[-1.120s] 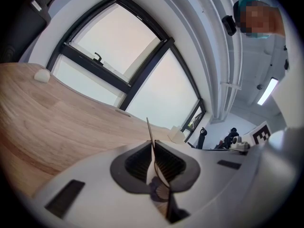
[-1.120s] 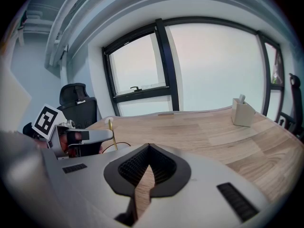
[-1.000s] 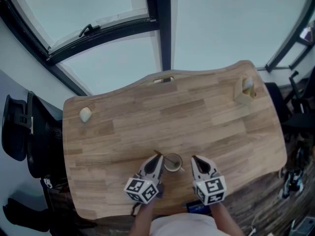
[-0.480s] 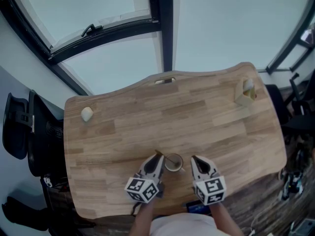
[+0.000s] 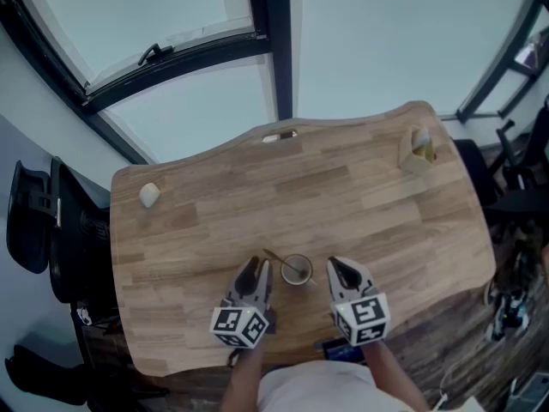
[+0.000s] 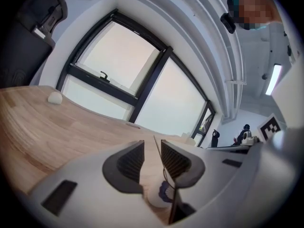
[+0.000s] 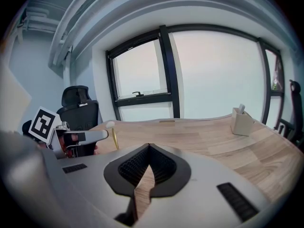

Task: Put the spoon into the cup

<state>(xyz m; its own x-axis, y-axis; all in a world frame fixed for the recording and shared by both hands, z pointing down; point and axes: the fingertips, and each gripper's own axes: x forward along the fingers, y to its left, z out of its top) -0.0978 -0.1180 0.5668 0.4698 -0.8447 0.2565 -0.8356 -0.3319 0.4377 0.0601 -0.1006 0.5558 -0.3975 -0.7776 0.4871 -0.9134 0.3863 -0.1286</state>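
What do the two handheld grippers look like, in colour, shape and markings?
Both the left claw and the right claw have pale grey bodies that narrow to two pointed jaws. The jaws carry dark ribbed pads. Each gripper bears a white cube with black square markers. The person wears a light top.

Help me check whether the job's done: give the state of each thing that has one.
Spoon: standing in the cup, handle leaning out.
Cup: upright, holding the spoon.
Left gripper: open, empty.
Right gripper: shut, empty.
Box: upright, something sticking out of it.
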